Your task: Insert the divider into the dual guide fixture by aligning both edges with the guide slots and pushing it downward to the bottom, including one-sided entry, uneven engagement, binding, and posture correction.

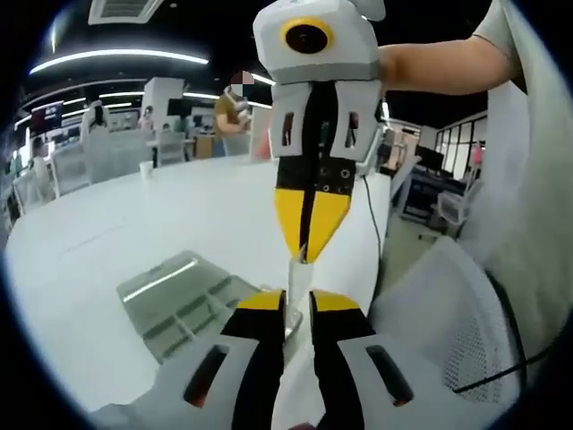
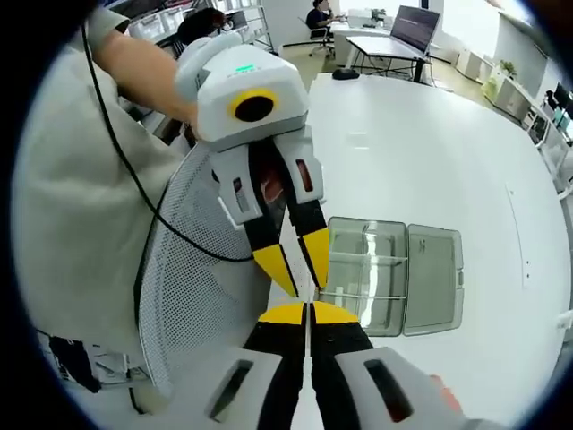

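Divider [image 2: 309, 291], a thin edge-on plate barely discernible, is pinched by both closed grippers, left [image 1: 299, 296] and right [image 2: 309, 309], above the clear fixture [image 2: 394, 273] on a white office table [image 2: 421, 134].

1. In my right gripper view, the clear fixture [image 2: 394, 273] lies on the white table [image 2: 421, 143], just beyond my right gripper [image 2: 307, 312].
2. The left gripper [image 2: 295, 269] comes in opposite, tips nearly meeting mine.
3. A mesh chair [image 2: 188, 296] stands left of the fixture, beside the table edge.
4. Desks with a monitor [image 2: 414, 25] stand far behind.
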A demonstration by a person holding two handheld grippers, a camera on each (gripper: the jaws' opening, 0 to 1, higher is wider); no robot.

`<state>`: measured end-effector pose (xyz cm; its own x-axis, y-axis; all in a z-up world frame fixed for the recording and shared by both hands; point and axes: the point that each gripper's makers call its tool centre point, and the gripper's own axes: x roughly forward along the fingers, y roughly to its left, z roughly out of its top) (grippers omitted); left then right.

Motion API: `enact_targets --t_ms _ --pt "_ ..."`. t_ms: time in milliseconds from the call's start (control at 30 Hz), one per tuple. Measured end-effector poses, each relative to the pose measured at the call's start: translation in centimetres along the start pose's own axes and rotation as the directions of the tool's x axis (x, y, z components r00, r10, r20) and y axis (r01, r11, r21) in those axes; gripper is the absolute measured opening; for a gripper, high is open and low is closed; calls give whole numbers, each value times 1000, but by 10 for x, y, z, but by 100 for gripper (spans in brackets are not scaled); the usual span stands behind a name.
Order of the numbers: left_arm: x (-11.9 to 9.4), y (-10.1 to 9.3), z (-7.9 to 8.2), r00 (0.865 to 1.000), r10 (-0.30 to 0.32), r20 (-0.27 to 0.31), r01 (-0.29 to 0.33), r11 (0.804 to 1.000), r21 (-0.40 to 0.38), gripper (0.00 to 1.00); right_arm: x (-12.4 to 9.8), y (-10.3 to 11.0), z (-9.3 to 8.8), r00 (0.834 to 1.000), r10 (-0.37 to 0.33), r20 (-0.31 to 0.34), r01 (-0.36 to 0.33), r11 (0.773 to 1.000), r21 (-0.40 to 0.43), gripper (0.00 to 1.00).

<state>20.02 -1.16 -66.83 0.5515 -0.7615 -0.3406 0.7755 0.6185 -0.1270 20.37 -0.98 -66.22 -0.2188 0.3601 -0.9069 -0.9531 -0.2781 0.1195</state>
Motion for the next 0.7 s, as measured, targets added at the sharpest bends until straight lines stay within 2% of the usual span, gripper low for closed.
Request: enact_targets --t_ms 400,533,700 --pt "-11 11 6 997 74 16 -74 997 -21 21 -2 -15 -7 999 -43 -9 43 999 7 0" --pt "-13 13 7 996 91 8 -91 996 -9 23 -1 -18 -6 998 -56 -6 56 998 14 0" --pt "-14 16 4 993 122 -5 -122 992 -14 30 2 -23 -12 998 -65 -18 66 997 36 0"
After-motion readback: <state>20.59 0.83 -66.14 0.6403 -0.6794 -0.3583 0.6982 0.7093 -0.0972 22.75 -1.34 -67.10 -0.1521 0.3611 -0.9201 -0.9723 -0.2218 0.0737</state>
